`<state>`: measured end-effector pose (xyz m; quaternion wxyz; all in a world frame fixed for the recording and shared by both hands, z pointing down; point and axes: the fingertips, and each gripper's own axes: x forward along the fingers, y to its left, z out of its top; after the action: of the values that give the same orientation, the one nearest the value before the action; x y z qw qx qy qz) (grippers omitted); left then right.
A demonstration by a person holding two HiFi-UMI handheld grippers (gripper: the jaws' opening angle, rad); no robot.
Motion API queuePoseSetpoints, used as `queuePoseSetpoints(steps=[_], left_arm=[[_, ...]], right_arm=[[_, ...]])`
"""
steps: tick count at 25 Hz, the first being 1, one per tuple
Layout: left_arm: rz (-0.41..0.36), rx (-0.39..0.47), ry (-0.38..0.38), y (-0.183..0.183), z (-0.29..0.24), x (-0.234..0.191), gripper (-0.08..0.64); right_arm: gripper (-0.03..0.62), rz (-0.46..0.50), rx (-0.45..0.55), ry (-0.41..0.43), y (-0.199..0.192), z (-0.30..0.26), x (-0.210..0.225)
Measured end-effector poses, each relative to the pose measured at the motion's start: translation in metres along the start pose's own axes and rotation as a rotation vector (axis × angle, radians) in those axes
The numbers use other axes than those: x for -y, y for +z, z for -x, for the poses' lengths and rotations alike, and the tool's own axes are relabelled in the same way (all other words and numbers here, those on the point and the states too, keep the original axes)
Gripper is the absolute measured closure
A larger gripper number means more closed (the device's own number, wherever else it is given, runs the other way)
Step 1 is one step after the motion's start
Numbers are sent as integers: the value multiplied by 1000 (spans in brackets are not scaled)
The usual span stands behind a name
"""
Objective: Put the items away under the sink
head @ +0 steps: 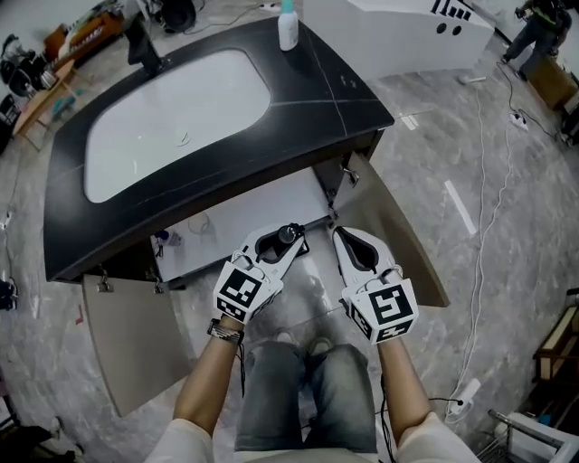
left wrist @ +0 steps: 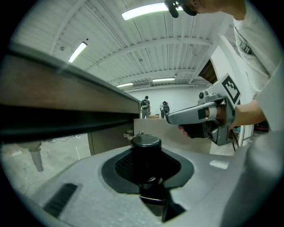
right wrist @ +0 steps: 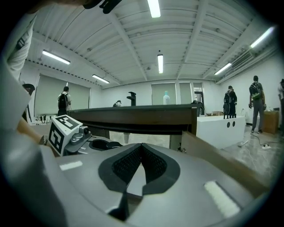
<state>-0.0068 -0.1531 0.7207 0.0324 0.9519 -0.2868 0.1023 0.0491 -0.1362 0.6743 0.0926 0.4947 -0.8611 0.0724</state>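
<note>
My left gripper (head: 286, 239) is shut on a black cylindrical item with a round cap (head: 289, 233), held just in front of the open cabinet (head: 244, 212) under the sink. In the left gripper view the black item (left wrist: 146, 153) stands upright between the dark pads. My right gripper (head: 345, 237) hangs beside it on the right, jaws shut with nothing between them; its pads (right wrist: 128, 164) meet at the tip. A white bottle with a teal top (head: 288, 25) stands on the black counter (head: 298, 104) behind the white basin (head: 172, 118).
Both cabinet doors stand open: the left door (head: 136, 339) and the right door (head: 403, 235) flank my grippers. A small blue thing (head: 163, 240) and a drain pipe (head: 200, 223) are inside the cabinet. A black faucet (head: 143, 41) rises at the counter's back. Cables (head: 479, 226) lie on the floor at right.
</note>
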Motion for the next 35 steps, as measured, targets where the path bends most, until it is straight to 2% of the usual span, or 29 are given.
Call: queuePoseSetpoints(steps=[7,18,23,35], left_arm=[[10,-10,75,-82,-38,-49,466],[20,0,77,-181,-122,-111,466],[54,-15,119,-227,-149,-141,466],[66,-75,162,-275,-225,-197,466]], right_arm=[[586,-18,6,5,-74,-51,20],[586,28,47,6,-159,-126,49],[586,32,51,54,-197,-147,43],[586,-2,45,48,-230,-153,51]])
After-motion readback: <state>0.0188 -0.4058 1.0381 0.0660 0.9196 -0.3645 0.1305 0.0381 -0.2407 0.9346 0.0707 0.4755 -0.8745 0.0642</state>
